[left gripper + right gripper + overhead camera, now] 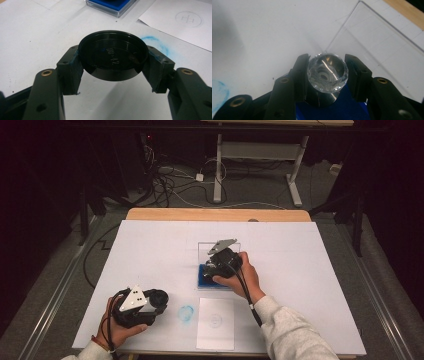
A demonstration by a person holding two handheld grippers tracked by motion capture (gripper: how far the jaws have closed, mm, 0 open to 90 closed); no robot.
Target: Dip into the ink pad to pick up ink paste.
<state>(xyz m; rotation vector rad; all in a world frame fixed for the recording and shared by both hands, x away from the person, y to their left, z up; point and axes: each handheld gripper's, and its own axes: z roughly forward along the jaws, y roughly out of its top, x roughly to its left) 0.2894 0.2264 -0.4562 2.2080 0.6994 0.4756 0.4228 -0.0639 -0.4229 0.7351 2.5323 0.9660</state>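
Crystal-topped stamp [327, 75] clamped in right claw [327, 72] over blue ink pad [210, 277] at frame center, apparently for inking, black cap [113, 55] pinched aside in left claw [113, 65].

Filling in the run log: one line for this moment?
left hand-held gripper: shut on black round cap | right hand-held gripper: shut on faceted clear knob over blue ink pad

Looks like a lab or test room: dark surroundings, a table [150, 214] covered edge to edge with white sheeting, loose cables [170, 180] tangled on the grey floor [65, 270] beyond its far edge, a metal-legged bench [260, 150] behind.
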